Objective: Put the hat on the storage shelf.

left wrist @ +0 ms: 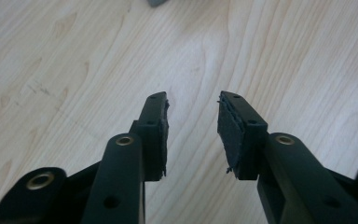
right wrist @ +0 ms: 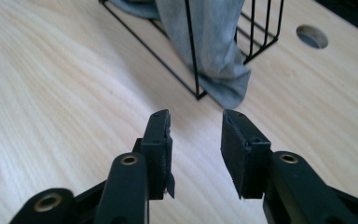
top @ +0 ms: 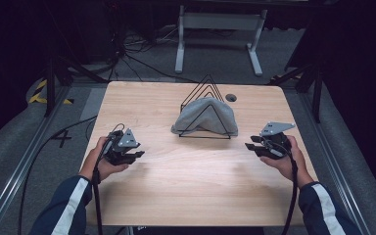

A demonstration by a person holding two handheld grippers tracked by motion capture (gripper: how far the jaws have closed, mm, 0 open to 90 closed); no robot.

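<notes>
A grey cloth [top: 204, 116] is draped over a black wire rack [top: 206, 89] of triangular loops at the middle of the wooden table [top: 186, 191]. My left gripper [top: 138, 154] hovers left of the rack, held in a hand, open with nothing between its jaws. In the left gripper view the gripper [left wrist: 193, 112] stands open over bare wood. My right gripper [top: 249, 146] is right of the rack, also open and empty. In the right gripper view the gripper [right wrist: 196, 122] points at the rack's near corner [right wrist: 198, 93], where the cloth [right wrist: 209, 42] hangs down to the table.
A round cable hole [top: 231, 97] sits in the table behind the rack, also seen as a hole [right wrist: 312, 36] in the right gripper view. A white stand frame [top: 220, 29] and cables lie on the floor beyond. Cables trail from both grippers off the near edge.
</notes>
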